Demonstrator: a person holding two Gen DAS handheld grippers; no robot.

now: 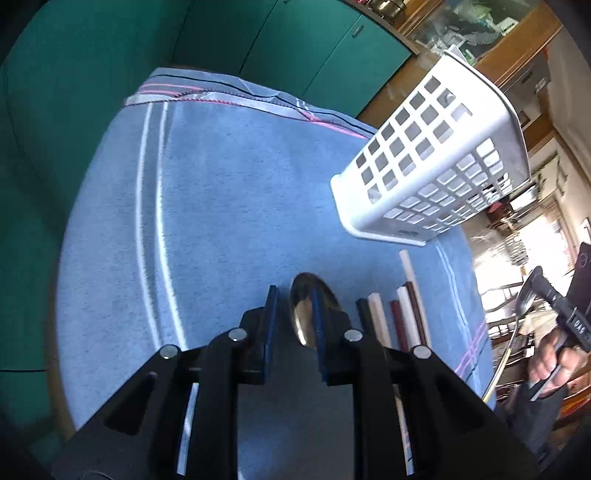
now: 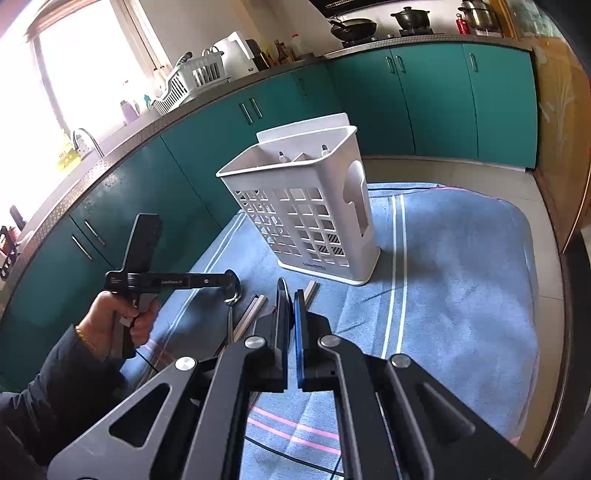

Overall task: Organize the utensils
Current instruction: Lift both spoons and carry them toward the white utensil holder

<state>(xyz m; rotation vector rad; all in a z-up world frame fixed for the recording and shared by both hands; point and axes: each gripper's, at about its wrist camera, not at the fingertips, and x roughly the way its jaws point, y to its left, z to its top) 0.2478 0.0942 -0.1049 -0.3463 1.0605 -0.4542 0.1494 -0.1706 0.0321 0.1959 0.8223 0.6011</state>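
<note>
A white slotted utensil holder (image 1: 432, 162) stands on a blue towel (image 1: 229, 206); it also shows in the right wrist view (image 2: 306, 214). A metal spoon (image 1: 308, 306) lies on the towel just under my left gripper (image 1: 295, 299), whose jaws stand apart over the bowl. Several chopsticks (image 1: 399, 314) in white, black and dark red lie right of the spoon. My right gripper (image 2: 291, 299) has its jaws nearly together with a thin dark edge between them; what it is cannot be told. The left gripper (image 2: 231, 284) shows above the spoon (image 2: 232, 302) and chopsticks (image 2: 255, 310).
Teal kitchen cabinets (image 2: 436, 99) run behind the table. The worktop carries a dish rack (image 2: 192, 81), bottles and pans (image 2: 354, 27). The towel (image 2: 461, 266) stretches right of the holder. The table edge (image 2: 561, 295) lies at the right.
</note>
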